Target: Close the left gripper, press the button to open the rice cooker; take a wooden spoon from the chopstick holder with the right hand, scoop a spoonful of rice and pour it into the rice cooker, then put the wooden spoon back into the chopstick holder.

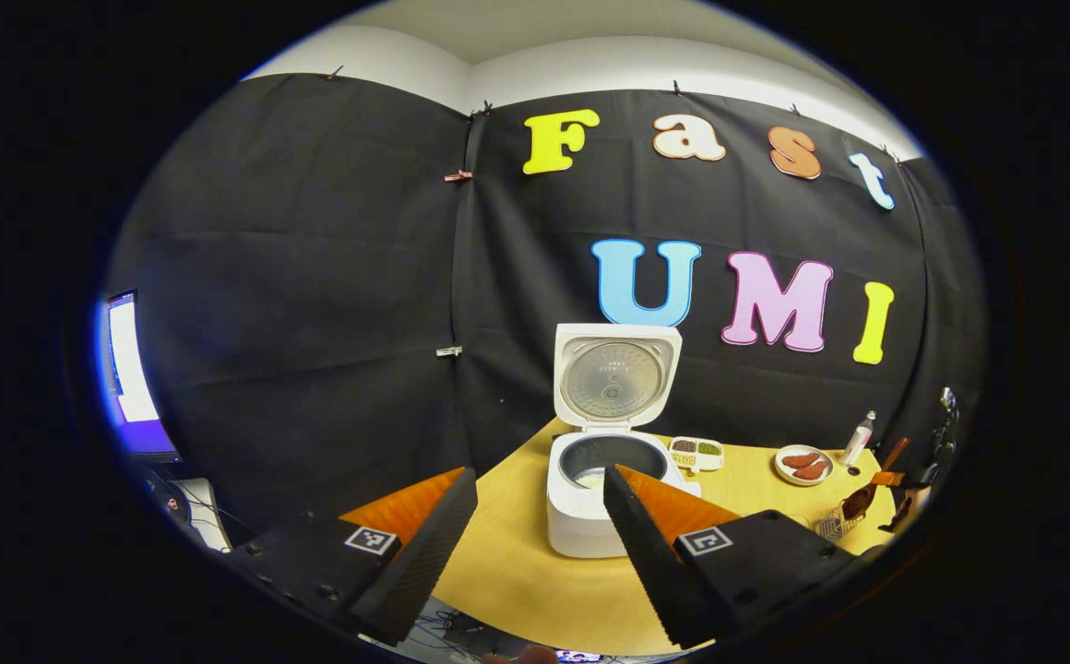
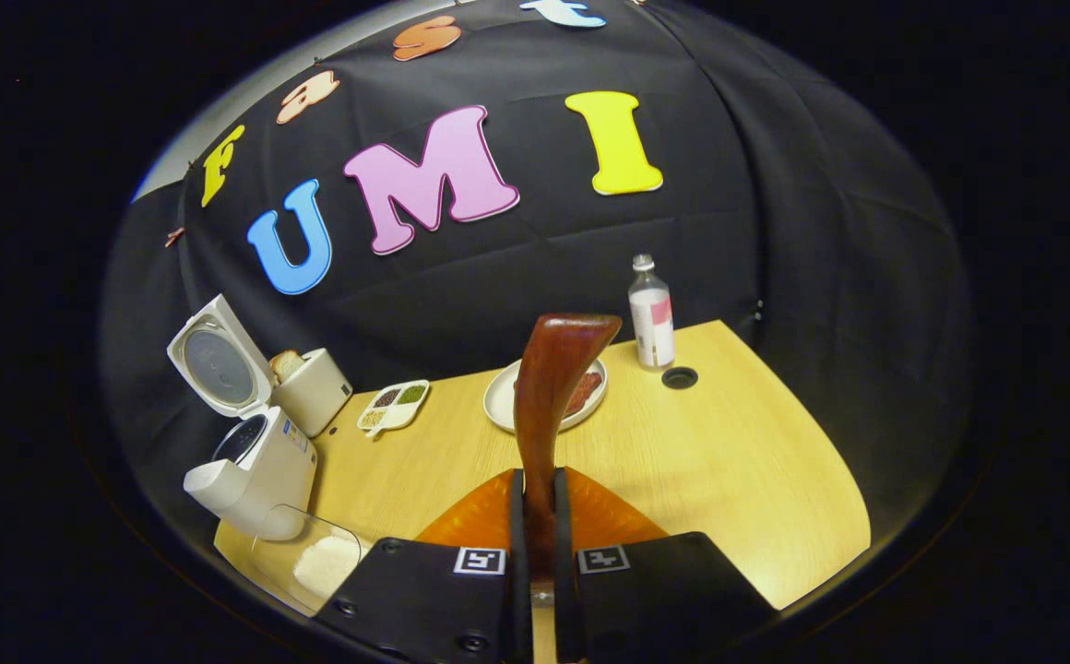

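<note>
From the left gripper view, the left gripper point(image 1: 540, 516) hangs above the near edge of the wooden table point(image 1: 517, 572) with its two fingers spread wide and nothing between them. Straight ahead the white rice cooker point(image 1: 590, 503) stands with its lid point(image 1: 615, 378) flipped upright, the inner pot point(image 1: 611, 458) exposed. Just beside the cooker on its right lies a small divided dish of grains point(image 1: 696, 452), further right a plate with reddish pieces of food point(image 1: 802, 464), then a small bottle point(image 1: 858, 438). At the far right the wooden spoon point(image 1: 867, 493) shows over the wire chopstick holder point(image 1: 832, 524), held in the other gripper. At the left edge glows a monitor point(image 1: 129, 378). From the right gripper view, the right gripper point(image 2: 535, 544) has both fingers clamped on the spoon's handle, and the wooden spoon point(image 2: 549, 397) rises upright from between them. Beyond it sit the plate point(image 2: 507, 401), the bottle point(image 2: 651, 315) and a round black hole in the table point(image 2: 680, 377). Off to the left the open rice cooker point(image 2: 258, 470) stands with a toaster point(image 2: 314, 387) holding a slice of bread behind it, the divided dish point(image 2: 394, 404) nearby, and a clear container of white rice point(image 2: 318, 558) near the table's front edge
</note>
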Tool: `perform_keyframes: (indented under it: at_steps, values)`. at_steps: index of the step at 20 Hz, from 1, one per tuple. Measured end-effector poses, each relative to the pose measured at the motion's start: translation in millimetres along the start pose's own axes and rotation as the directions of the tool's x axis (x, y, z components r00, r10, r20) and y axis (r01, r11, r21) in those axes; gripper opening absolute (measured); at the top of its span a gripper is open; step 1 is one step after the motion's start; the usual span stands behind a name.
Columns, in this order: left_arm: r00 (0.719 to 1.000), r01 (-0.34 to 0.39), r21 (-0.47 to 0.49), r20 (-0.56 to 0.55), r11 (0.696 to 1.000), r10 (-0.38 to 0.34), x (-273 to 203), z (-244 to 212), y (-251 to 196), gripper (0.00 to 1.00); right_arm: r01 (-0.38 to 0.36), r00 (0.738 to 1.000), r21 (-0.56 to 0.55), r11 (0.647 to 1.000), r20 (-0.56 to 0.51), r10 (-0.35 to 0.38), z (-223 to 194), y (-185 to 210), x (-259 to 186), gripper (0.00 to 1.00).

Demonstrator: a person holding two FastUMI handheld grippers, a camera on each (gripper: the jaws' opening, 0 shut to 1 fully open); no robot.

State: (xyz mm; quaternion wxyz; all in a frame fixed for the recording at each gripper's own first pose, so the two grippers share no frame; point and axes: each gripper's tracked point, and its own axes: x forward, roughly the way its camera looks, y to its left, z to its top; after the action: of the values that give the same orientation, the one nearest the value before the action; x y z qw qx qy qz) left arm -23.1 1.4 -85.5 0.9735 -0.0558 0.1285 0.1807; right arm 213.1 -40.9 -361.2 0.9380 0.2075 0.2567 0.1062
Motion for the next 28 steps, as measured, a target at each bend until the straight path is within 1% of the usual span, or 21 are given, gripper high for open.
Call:
perform_keyframes:
  at_steps: [2,4,6,9,11,14,18,23,28]
  values:
    - [1.0,0.025,-0.001,0.002,1.0,-0.025,7,1,1,0.95,0.0,0.999,-0.03,1.0,0.035,0.001,17,10,-11,0.14]
    - [0.998,0.057,0.0,0.0,0.998,-0.057,15,2,1,0.95,-0.011,0.998,-0.048,0.999,0.068,0.014,32,29,-26,0.14]
    - [0.996,0.089,0.003,-0.001,0.996,-0.089,23,2,3,0.95,-0.033,0.995,-0.057,0.998,0.093,0.038,39,55,-40,0.14]
    - [0.991,0.132,0.01,-0.001,0.991,-0.132,33,2,8,0.95,-0.092,0.99,-0.077,0.993,0.102,0.099,34,106,-55,0.13]
    - [0.987,0.161,0.011,-0.002,0.987,-0.161,39,1,11,0.95,-0.123,0.987,-0.118,0.985,0.092,0.134,22,137,-61,0.13]
    - [0.979,0.202,0.016,-0.001,0.979,-0.202,46,0,17,0.95,-0.148,0.986,-0.19,0.971,0.054,0.161,-6,176,-65,0.13]
    - [0.971,0.238,0.025,-0.005,0.971,-0.238,52,-4,26,0.95,-0.161,0.986,-0.292,0.943,-0.012,0.165,-51,210,-61,0.13]
    - [0.967,0.254,0.026,-0.01,0.967,-0.254,58,-10,41,0.95,-0.158,0.987,-0.4,0.903,-0.078,0.139,-96,228,-49,0.13]
    - [0.968,0.25,0.025,-0.014,0.968,-0.25,59,-15,53,0.95,-0.145,0.988,-0.484,0.863,-0.121,0.098,-125,223,-35,0.14]
